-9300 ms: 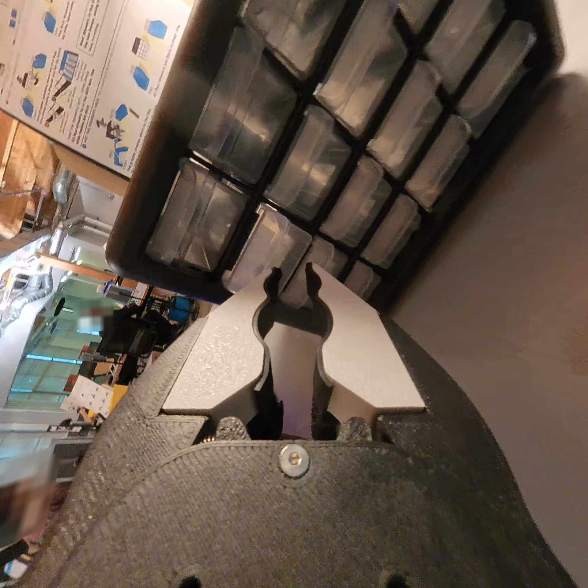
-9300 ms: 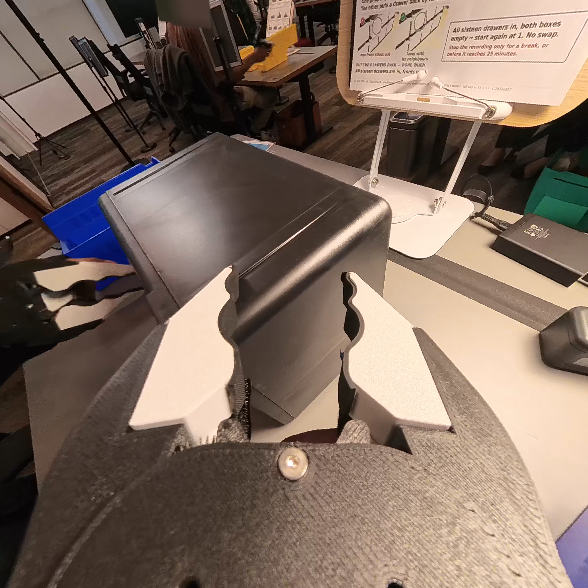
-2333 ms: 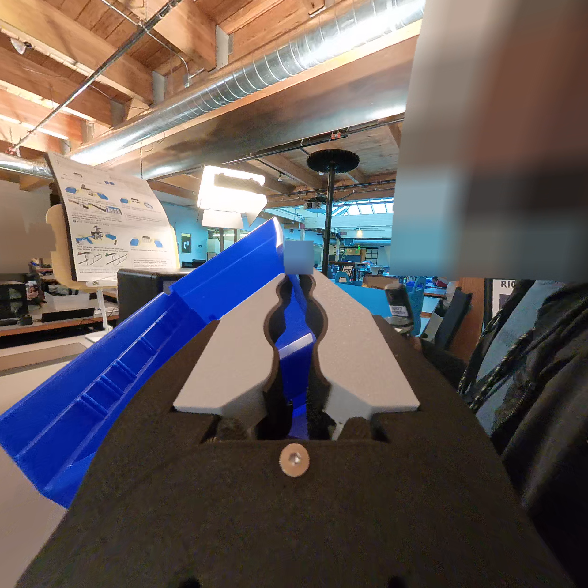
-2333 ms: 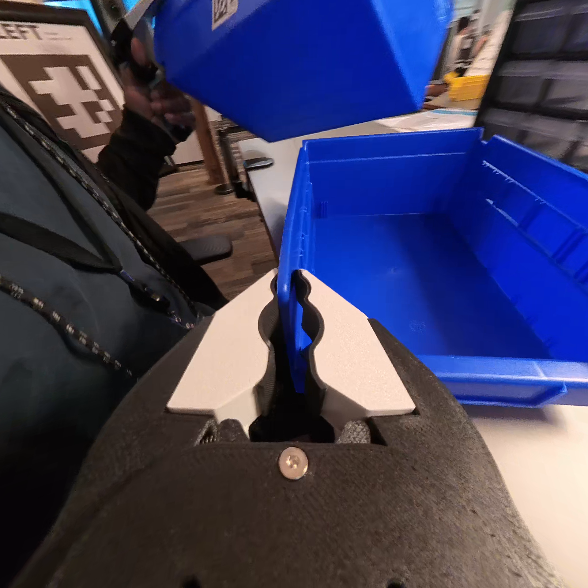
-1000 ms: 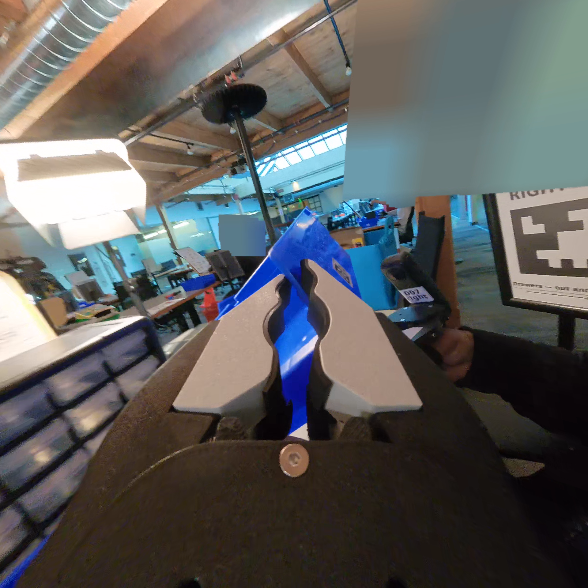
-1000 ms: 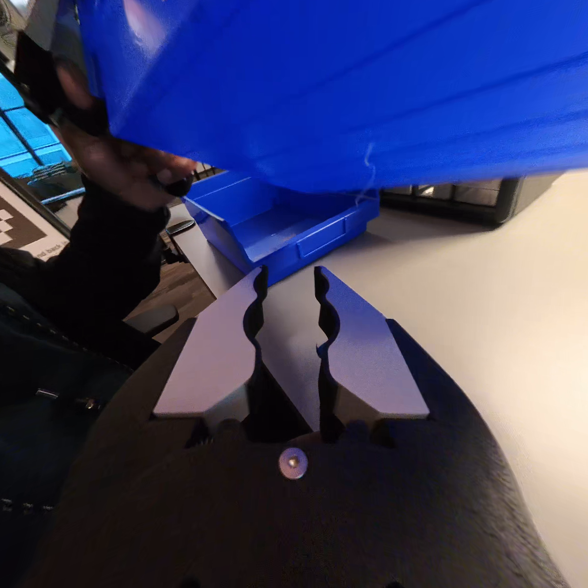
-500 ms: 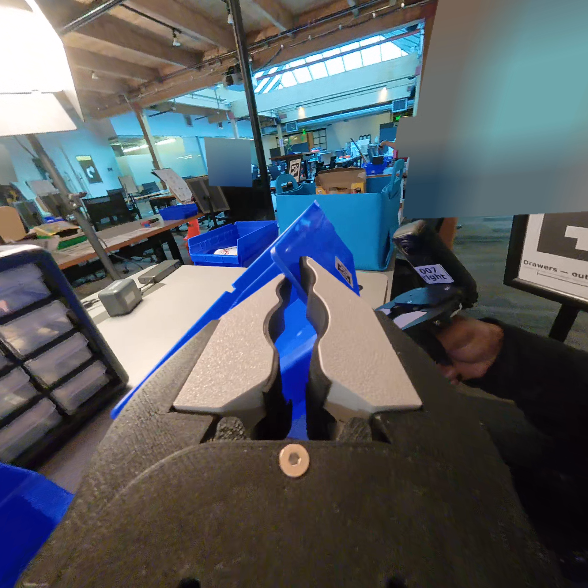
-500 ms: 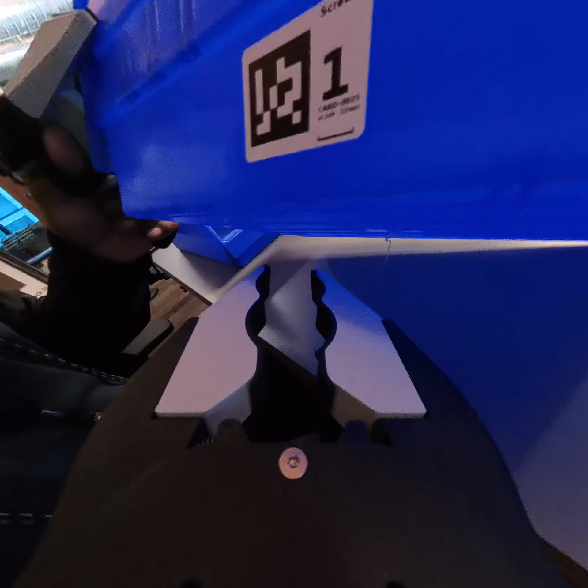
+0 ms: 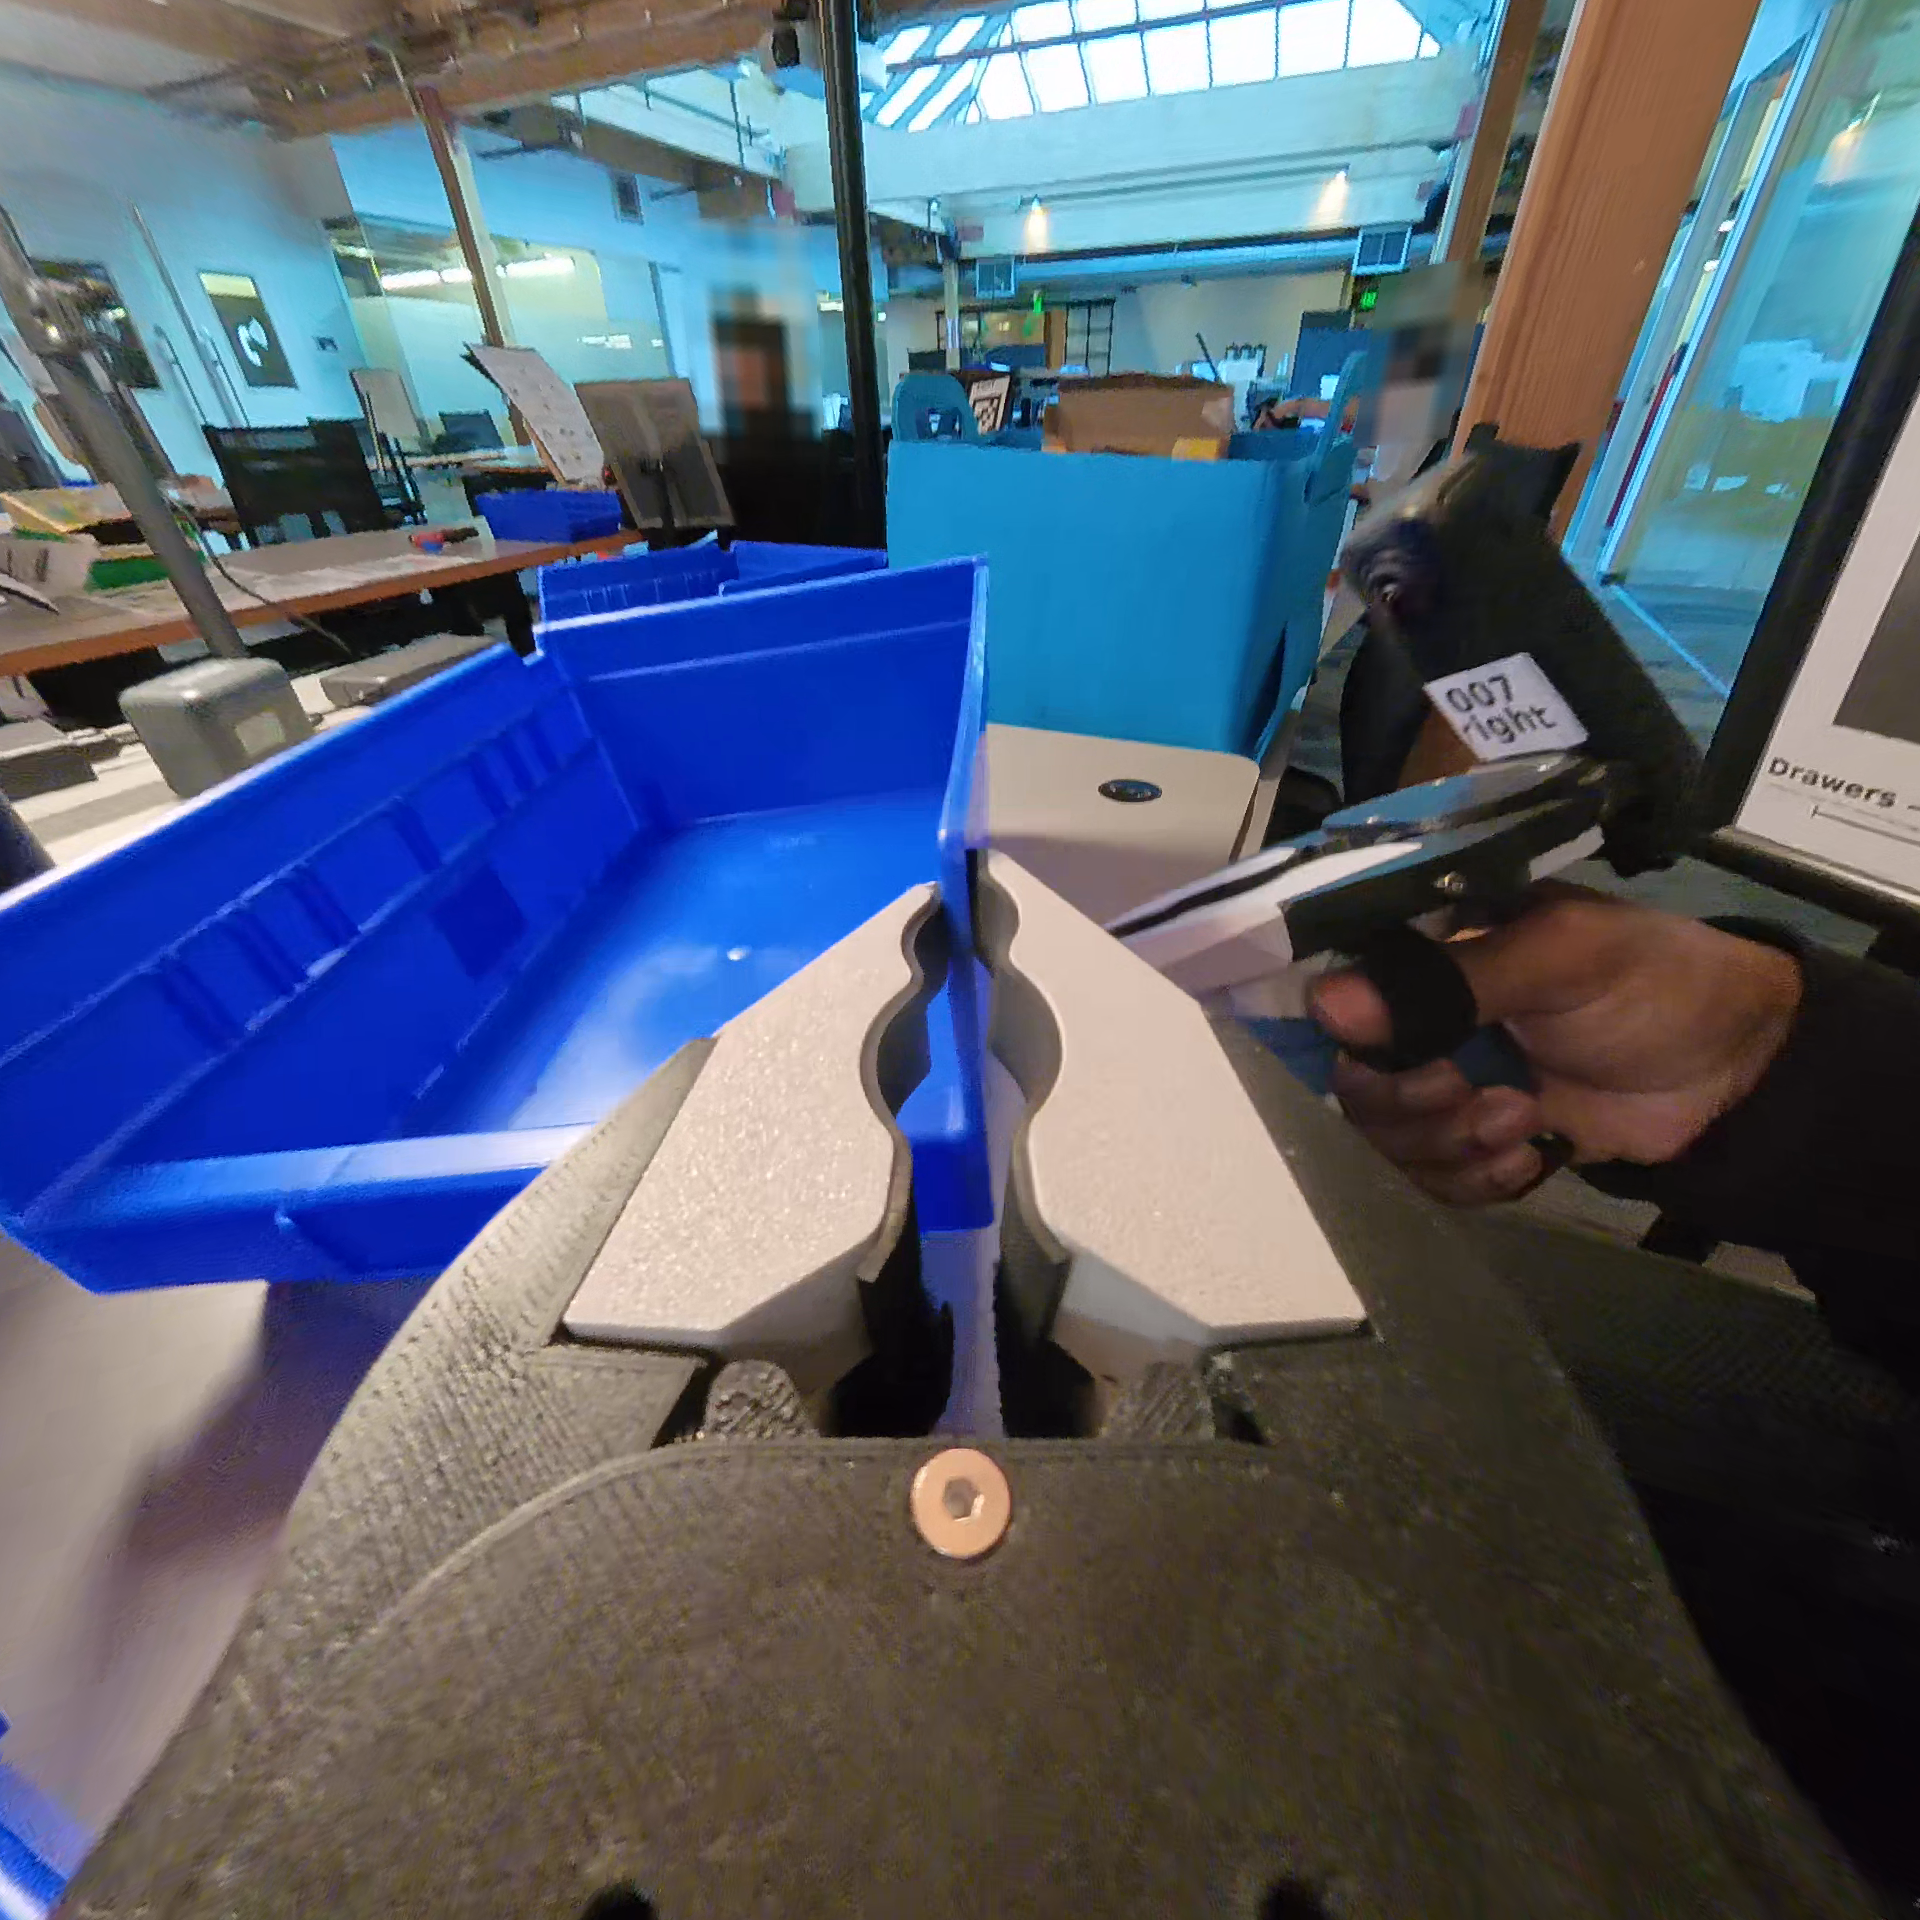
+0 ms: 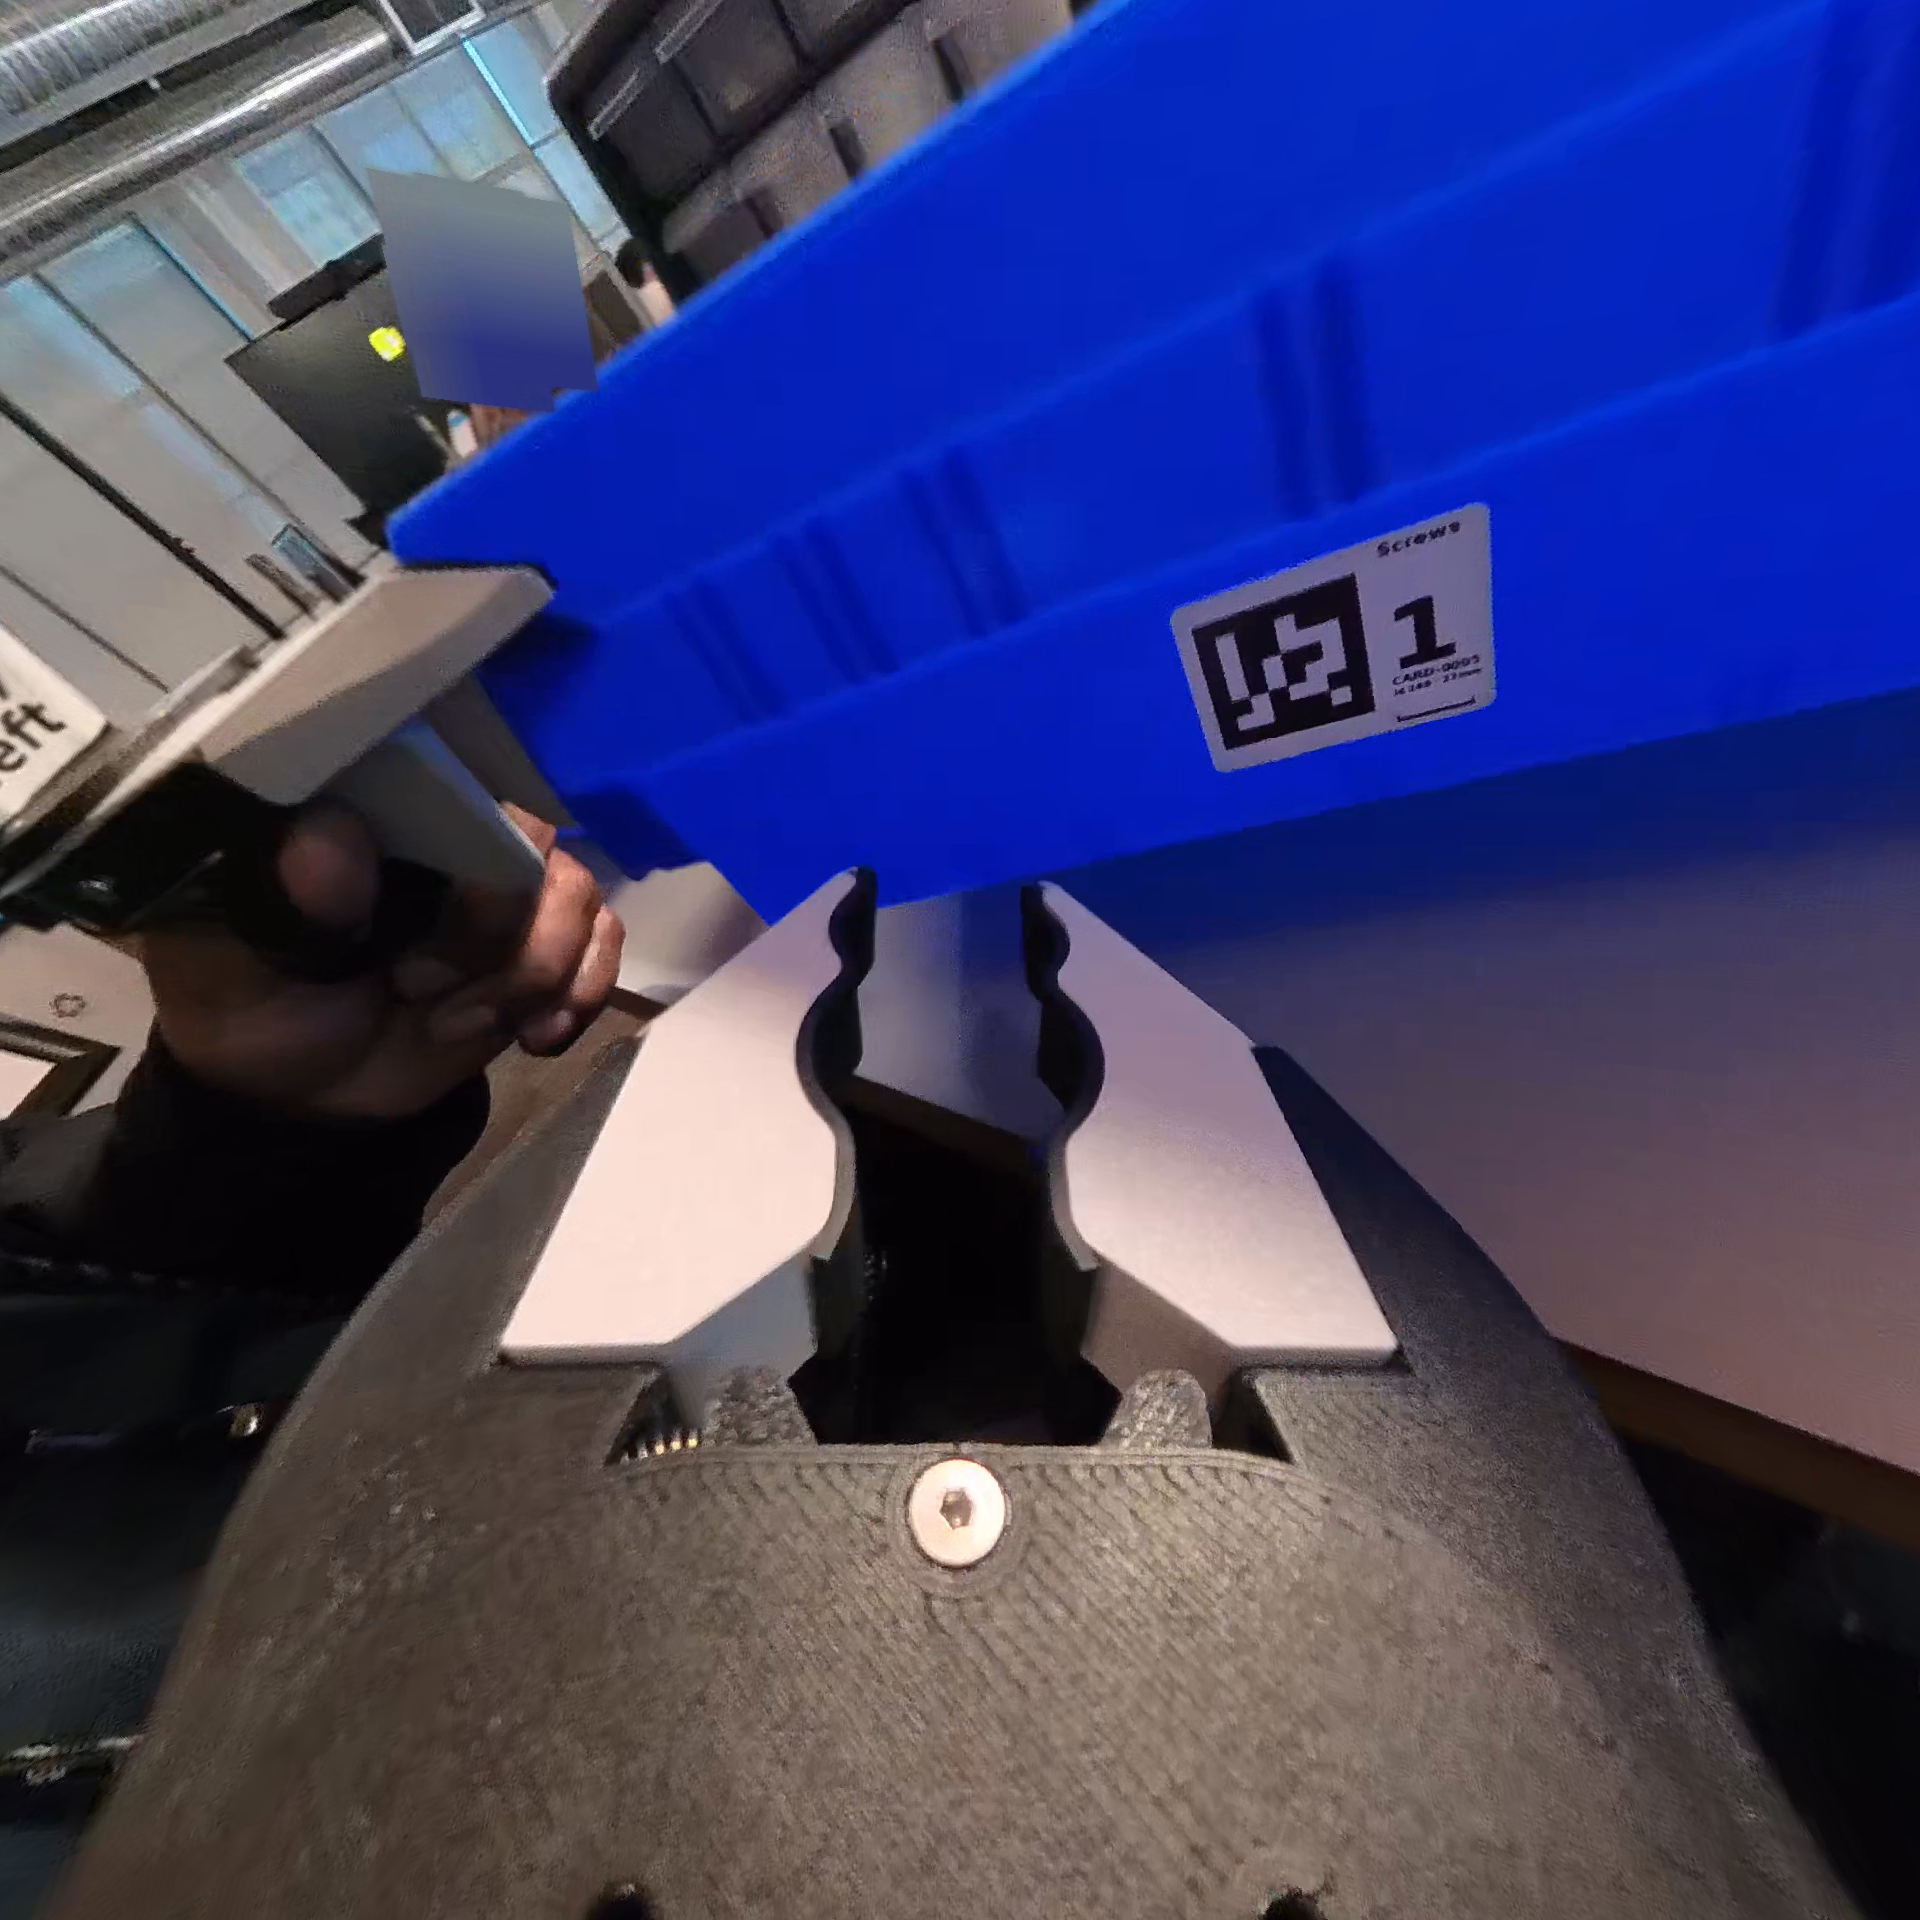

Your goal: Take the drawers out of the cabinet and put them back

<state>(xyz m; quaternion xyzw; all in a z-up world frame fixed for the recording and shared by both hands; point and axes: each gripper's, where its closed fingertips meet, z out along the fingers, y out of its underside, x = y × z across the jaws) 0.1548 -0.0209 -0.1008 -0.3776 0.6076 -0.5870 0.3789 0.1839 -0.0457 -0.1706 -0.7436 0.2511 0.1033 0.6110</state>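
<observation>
1. Two claws in view; the left claw (image 9: 966, 914) is clamped on the thin side wall of a blue bin (image 9: 436, 935), both fingers (image 9: 1101, 1091) pressed against that wall; the bin hangs tilted just above the pale bench (image 10: 1558, 1091), its interior bare.
2. Right claw (image 10: 948, 896) stands narrowly parted with nothing between its fingers (image 10: 727, 1122); its tips sit just below the bin's lower edge, contact not determinable; a hand (image 9: 1558, 1049) grips its handle.
3. Drawer cabinet (image 10: 748, 73): dark frame with translucent drawers seated in their slots, seen beyond the bin's rim in the right wrist view; drawer contents not discernible.
4. Further containers: a second blue bin (image 9: 665, 587) behind the first; a light-blue tote (image 9: 1112, 582) carrying a cardboard box (image 9: 1138, 410).
5. Labels: white sticker (image 10: 1335, 639) with a square black code on the bin's outer side; white tag (image 9: 1501, 712) on the right claw's body; framed sign (image 9: 1849, 665) at the right edge.
</observation>
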